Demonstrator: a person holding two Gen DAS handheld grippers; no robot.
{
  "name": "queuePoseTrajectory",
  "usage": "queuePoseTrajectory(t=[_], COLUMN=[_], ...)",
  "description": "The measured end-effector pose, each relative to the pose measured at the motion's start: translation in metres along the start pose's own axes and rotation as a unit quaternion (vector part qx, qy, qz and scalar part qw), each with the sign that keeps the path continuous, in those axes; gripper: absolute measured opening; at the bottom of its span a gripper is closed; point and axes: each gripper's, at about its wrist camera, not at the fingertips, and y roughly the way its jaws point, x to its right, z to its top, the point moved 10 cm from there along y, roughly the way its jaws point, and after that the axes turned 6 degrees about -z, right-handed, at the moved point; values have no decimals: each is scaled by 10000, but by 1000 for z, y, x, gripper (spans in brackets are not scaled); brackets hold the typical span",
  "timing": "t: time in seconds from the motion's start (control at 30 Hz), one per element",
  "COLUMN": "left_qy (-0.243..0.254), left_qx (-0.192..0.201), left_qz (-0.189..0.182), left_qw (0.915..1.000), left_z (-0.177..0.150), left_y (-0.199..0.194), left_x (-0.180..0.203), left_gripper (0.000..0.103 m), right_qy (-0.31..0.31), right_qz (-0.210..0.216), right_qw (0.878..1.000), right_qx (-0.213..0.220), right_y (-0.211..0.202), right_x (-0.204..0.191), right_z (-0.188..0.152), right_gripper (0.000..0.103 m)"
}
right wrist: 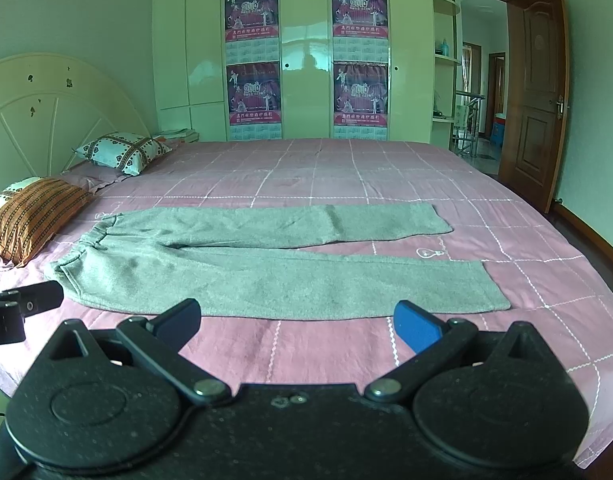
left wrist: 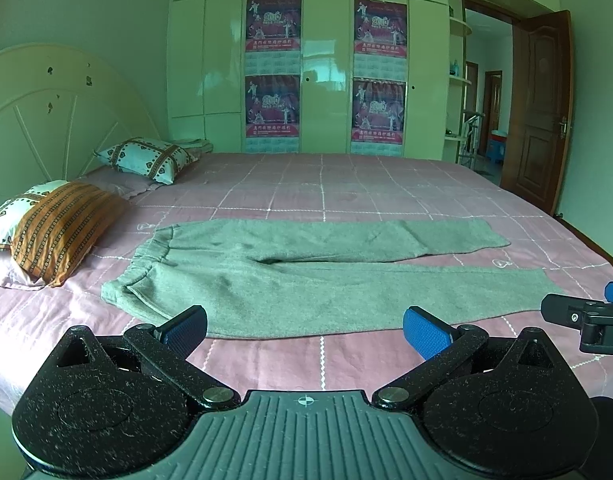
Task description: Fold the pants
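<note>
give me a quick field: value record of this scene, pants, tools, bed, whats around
pants: grey pants spread flat, unfolded, waistband toward the pillows, legs slightly apart
surface: pink checked bed cover
left tool: left tool open, holding nothing, short of the near leg edge
right tool: right tool open, holding nothing, near the same edge
pillows: orange striped pillow and patterned pillow by the headboard
background: wardrobe with posters, wooden door open

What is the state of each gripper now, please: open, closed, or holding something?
Left gripper: open, holding nothing, fingers apart above the near edge of the grey pants.
Right gripper: open, holding nothing, near the same edge.
</note>
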Motion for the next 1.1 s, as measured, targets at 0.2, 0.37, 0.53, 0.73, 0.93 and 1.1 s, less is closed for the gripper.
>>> queuePoseTrajectory(t=[0.2, 0.37, 0.53, 0.73, 0.93, 1.1], left_qy=[5, 5, -12, -7, -3, 2], left_qx=[-15, -21, -16, -30, -32, -34], left_qz=[13, 25, 15, 4, 3, 4], left_qw=[10000, 10000, 10000, 10000, 10000, 10000], left_z=[-1, -1, 0, -1, -1, -1], left_y=[0, 0, 0, 1, 1, 2], left_x=[-1, -2, -2, -2, -1, 0], left_gripper=[103, 103, 103, 103, 103, 103], right_qy=[23, 17, 12, 20, 23, 29], right_qz=[-12, -2, -12, -23, -12, -20], right_qw=[10000, 10000, 10000, 10000, 10000, 10000], right_qx=[-2, -8, -12, -23, -22, -31], right_y=[1, 2, 0, -1, -1, -1], right_x=[1, 0, -3, -3, -2, -3], right_z=[-1, -3, 0, 0, 0, 0], right_gripper=[97, 97, 97, 97, 97, 97])
